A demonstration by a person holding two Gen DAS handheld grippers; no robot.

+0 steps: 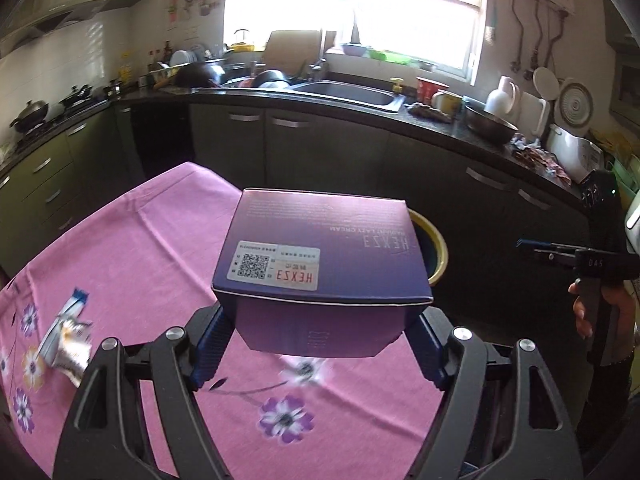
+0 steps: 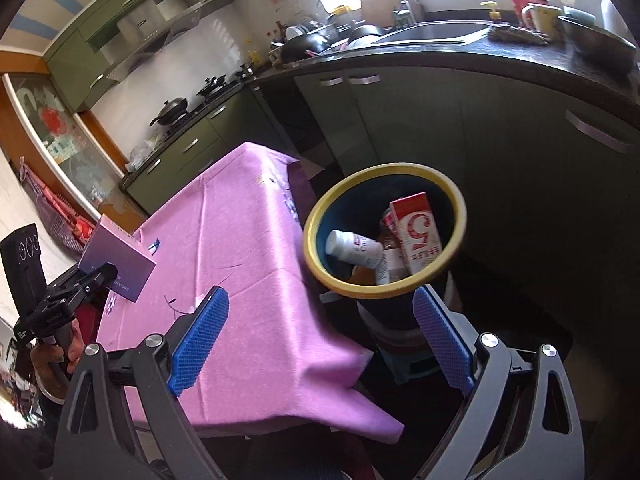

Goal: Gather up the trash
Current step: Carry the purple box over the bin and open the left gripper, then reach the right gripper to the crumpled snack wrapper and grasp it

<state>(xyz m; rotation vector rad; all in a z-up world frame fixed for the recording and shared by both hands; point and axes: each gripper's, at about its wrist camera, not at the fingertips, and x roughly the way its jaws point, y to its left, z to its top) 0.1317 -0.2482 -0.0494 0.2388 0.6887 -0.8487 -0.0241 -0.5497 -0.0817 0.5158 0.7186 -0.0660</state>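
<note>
A purple cream box [image 1: 322,256] hangs above the pink flowered tablecloth [image 1: 140,248], clamped between the blue pads of my left gripper [image 1: 320,334]. The same purple box [image 2: 117,258] appears at the left of the right wrist view, held up over the cloth. A yellow-rimmed bin [image 2: 384,236] stands off the table's far corner; in it lie a white bottle [image 2: 354,249] and a red-and-white carton [image 2: 416,236]. My right gripper [image 2: 320,342] is open and empty, its jaws wide over the table edge near the bin. A crumpled foil wrapper [image 1: 66,336] lies on the cloth at the left.
The bin rim [image 1: 434,248] peeks out behind the box. A dark counter [image 1: 400,120] with a sink [image 1: 348,94], pots and cups runs behind the table. Green cabinets [image 2: 420,120] close in behind the bin. A hand [image 1: 588,312] holds the right gripper's handle.
</note>
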